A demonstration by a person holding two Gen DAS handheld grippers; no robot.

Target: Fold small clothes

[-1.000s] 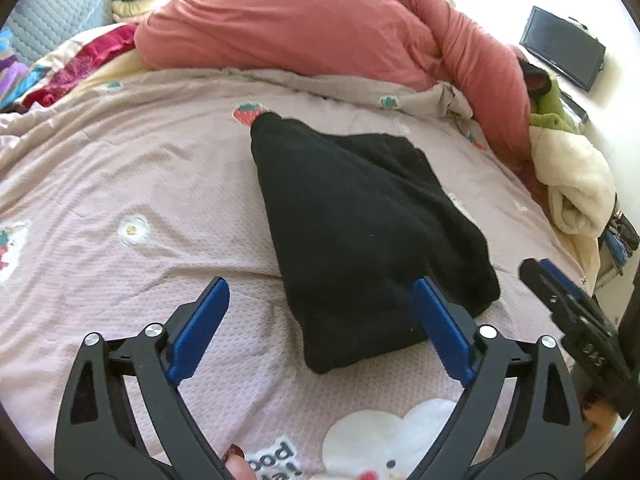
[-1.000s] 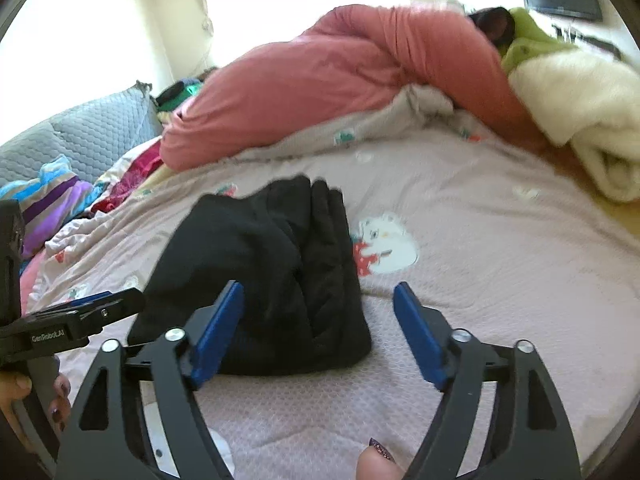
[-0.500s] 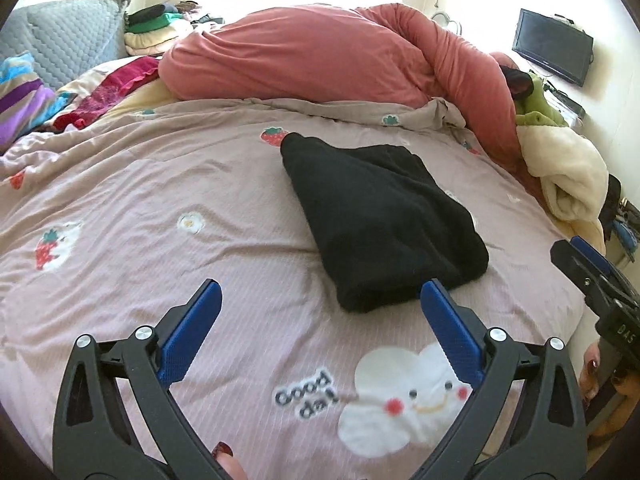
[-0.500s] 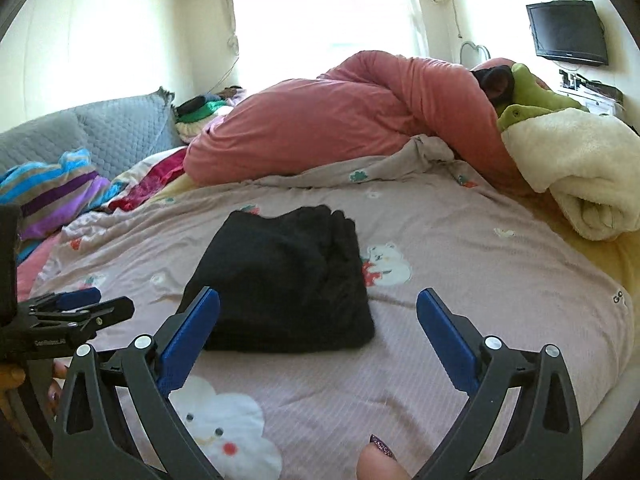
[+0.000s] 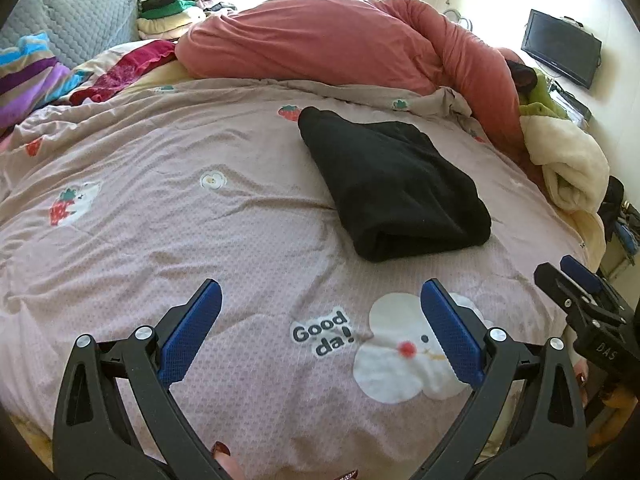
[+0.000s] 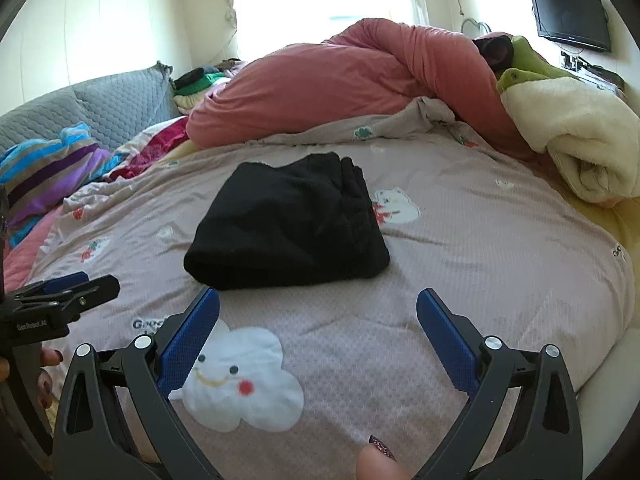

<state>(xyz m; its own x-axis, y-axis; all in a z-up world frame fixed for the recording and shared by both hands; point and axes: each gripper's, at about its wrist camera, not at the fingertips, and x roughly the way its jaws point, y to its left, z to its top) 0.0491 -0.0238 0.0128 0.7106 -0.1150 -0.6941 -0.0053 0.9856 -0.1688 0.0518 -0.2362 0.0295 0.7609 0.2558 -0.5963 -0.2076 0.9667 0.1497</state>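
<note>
Both grippers have drawn back from the garment — their jaws have just been opening, nothing between them. Bed (image 5: 140, 208): pink sheet. Folded black garment (image 5: 392, 184) lies mid-bed. Left gripper (image 5: 320, 328) and right gripper (image 6: 318, 320) — jaws apart, near the bed's front edge.

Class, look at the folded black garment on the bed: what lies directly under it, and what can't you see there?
The folded black garment rests on the pink printed bedcover. A printed bear shows at its edge, partly covered. Whatever print lies beneath the garment is hidden.

Bright daylight from blown-out window (image 6: 320, 0) behind bed; soft shadows; sharp centre, fisheye bending, dark vignetted corners.
</note>
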